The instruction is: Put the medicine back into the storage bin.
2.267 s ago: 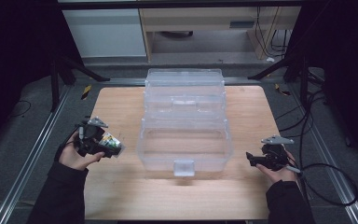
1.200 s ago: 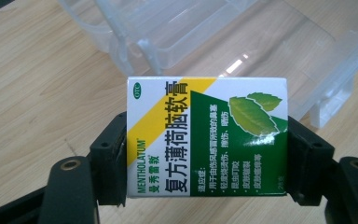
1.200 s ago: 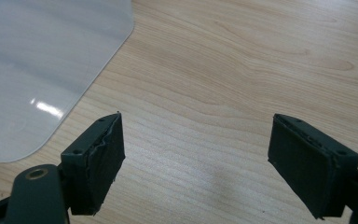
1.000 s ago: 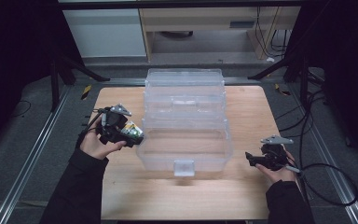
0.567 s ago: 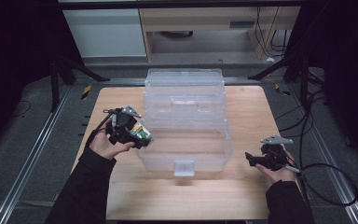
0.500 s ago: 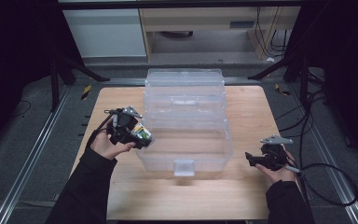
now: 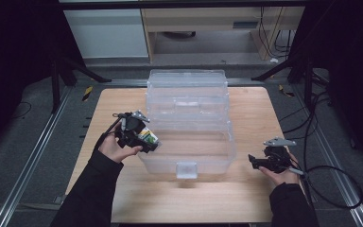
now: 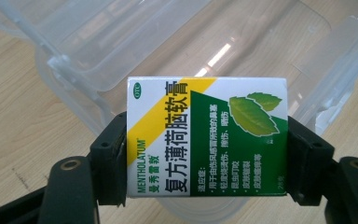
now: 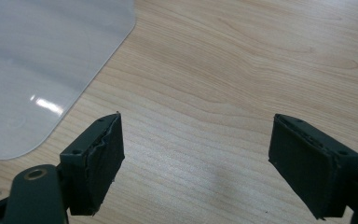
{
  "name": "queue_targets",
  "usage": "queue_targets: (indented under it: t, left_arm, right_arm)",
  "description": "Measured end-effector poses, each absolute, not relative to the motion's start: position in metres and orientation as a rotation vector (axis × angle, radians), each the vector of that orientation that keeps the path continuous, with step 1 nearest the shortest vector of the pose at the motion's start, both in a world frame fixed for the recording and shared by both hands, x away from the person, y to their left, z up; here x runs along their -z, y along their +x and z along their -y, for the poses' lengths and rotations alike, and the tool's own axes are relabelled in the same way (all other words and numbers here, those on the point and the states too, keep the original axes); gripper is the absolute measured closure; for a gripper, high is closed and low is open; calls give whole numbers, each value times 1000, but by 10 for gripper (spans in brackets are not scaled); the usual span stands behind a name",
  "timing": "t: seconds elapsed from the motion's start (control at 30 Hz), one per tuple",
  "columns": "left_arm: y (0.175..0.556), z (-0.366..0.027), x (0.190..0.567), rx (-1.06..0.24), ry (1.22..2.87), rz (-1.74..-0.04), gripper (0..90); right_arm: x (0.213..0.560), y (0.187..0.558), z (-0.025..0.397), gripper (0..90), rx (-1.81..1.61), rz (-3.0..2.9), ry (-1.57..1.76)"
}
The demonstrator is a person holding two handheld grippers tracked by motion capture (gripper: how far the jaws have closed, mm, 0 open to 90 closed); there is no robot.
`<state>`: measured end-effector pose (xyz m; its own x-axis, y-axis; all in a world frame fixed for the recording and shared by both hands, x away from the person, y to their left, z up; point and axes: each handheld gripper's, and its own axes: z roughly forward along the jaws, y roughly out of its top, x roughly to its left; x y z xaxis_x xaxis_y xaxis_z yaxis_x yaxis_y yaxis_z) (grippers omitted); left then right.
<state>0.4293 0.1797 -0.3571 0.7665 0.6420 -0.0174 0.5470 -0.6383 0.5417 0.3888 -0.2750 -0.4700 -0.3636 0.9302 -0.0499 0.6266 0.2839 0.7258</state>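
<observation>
Wooden table, dark room | left gripper fingers clamp ointment box | right gripper fingers wide

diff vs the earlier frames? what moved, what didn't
The left gripper, shut on the green and white box throughout, travelled from the table's left edge inward to the clear plastic bin and now holds the box at its left rim. Nothing was grabbed or released. The right gripper, open, and the bin stayed put.
</observation>
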Motion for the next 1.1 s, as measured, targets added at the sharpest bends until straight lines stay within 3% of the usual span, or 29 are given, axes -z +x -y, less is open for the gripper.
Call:
queue_targets:
  t: [1.1]
  left_arm:
    - [434, -168, 399, -179, 2508, -911, 293]
  right_arm:
    - [471, 389, 274, 178, -852, -2106, 1384]
